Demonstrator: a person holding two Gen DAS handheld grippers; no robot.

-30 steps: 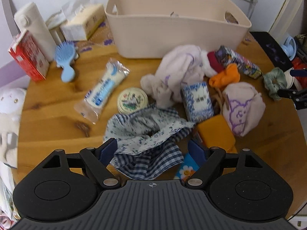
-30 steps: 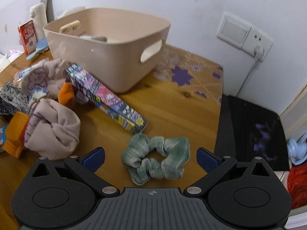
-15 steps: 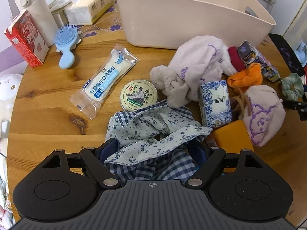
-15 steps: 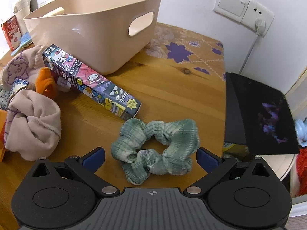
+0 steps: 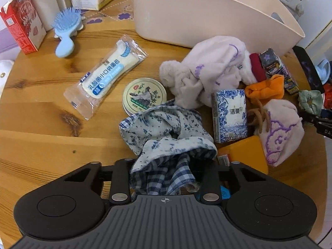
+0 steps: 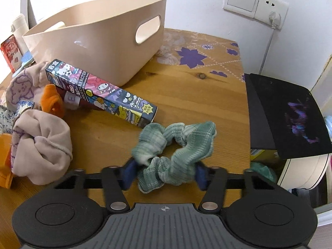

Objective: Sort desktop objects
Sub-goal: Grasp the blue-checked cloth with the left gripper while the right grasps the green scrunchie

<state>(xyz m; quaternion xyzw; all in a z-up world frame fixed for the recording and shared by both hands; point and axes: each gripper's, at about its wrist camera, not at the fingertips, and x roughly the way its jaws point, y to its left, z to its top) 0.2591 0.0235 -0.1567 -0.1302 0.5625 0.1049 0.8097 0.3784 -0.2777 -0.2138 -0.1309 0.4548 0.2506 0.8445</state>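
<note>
Between right fingers, green scrunchie, pinched.

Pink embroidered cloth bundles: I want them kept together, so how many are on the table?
2: a larger bundle in front of the beige bin, a smaller bundle right of the tissue pack. More may hide underneath.

Low in the frame, the left gripper has its jaws drawn in on the blue floral and checked cloth, which bunches up between them. Just above the cloth sits a round tin, with a sealed bread packet to its left. A blue hairbrush and a red carton are at upper left. The beige bin fills the top. Centre right, a blue-and-white tissue pack lies beside a pale plush bundle.
</note>
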